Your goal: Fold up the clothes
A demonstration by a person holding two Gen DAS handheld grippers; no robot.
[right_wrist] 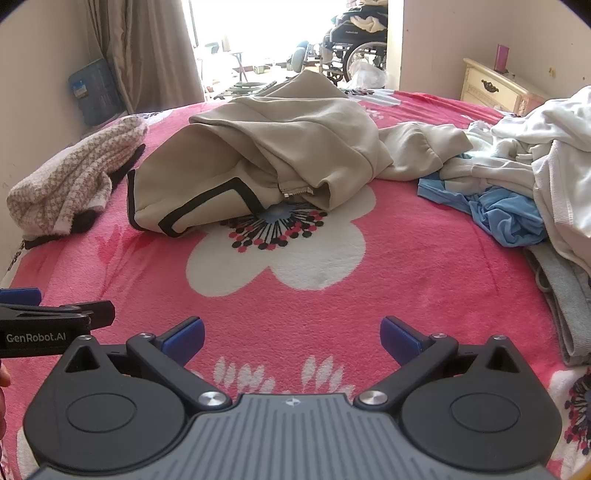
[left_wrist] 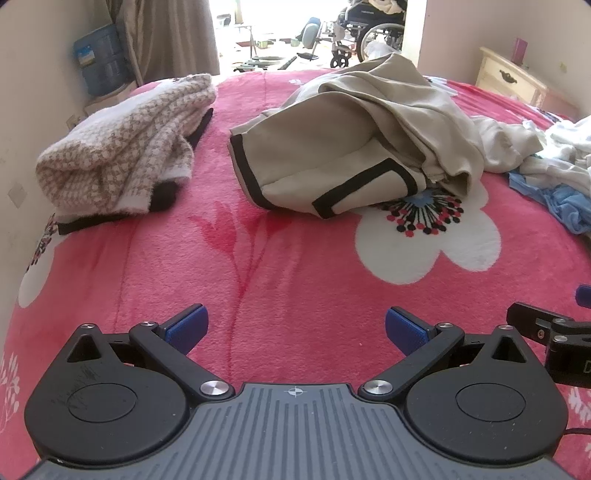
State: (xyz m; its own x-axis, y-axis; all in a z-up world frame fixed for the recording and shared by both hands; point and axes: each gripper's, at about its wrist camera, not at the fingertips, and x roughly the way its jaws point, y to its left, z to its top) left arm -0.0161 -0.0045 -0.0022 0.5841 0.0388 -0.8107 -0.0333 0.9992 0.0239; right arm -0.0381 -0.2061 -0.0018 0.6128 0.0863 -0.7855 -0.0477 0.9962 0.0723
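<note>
Strong daylight pours in from a doorway (left_wrist: 280, 33) at the far end of the room, washed out to near white in both views, so detail there is lost. The pink blanket (left_wrist: 295, 266) is evenly and softly lit, with only faint shadows tucked under the beige garment (left_wrist: 351, 147) and the knitted one (left_wrist: 122, 147). Both pictures are sharp in the middle but bulge like a fishbowl, bending walls and darkening the rounded corners.
</note>
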